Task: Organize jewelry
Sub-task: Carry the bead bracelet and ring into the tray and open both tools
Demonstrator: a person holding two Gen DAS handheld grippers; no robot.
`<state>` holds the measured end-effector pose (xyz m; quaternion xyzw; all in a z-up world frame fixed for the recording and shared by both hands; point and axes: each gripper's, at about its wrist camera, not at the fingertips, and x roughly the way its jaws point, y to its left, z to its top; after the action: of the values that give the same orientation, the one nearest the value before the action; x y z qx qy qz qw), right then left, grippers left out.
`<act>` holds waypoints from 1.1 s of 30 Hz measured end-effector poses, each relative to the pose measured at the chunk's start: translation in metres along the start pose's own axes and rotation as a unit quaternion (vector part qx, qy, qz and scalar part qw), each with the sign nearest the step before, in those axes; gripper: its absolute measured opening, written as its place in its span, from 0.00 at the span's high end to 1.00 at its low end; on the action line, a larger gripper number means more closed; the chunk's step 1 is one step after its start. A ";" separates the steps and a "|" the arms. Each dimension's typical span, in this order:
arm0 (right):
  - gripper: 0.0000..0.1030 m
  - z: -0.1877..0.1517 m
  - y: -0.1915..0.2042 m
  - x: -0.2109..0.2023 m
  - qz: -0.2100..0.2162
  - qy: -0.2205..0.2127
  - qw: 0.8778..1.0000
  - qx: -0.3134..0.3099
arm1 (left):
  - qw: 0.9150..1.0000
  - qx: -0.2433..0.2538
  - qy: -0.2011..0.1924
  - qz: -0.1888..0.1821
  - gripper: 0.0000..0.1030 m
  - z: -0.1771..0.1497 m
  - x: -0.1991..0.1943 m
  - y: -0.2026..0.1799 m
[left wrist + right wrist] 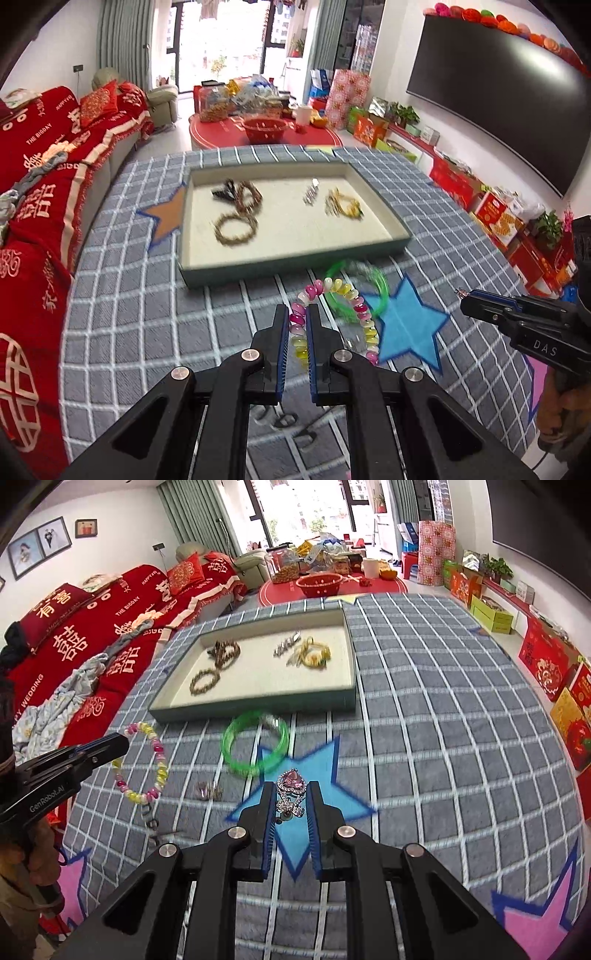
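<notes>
My left gripper [296, 314] is shut on a pink, yellow and white bead bracelet [338, 288], held above the checked cloth; it also shows in the right wrist view [147, 764]. My right gripper [290, 794] is shut on a silver brooch with a pink heart stone [291, 781], above a blue star. A green bangle [365, 295] lies on the cloth near the tray [295, 262]; it shows in the right wrist view too [255, 746]. The tray holds brown bead bracelets [236, 229], a silver piece [311, 194] and a gold piece [341, 206].
A small silver piece [208, 790] lies on the cloth left of the blue star [295, 834]. A metal item [280, 419] lies under my left gripper. A red sofa [44, 184] stands left, boxes [498, 218] right, a red table [258, 136] behind.
</notes>
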<state>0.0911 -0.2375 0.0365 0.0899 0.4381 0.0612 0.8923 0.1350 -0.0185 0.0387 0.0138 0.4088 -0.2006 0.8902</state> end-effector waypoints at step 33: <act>0.83 0.123 -0.001 0.142 0.008 0.072 0.997 -0.006 | 0.999 -0.012 0.036 0.029 0.78 0.115 0.141 0.026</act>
<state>0.2750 -0.2249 0.0002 0.0835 0.5000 0.0772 0.8585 0.3101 -0.0653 0.0087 0.0218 0.4426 -0.1694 0.8803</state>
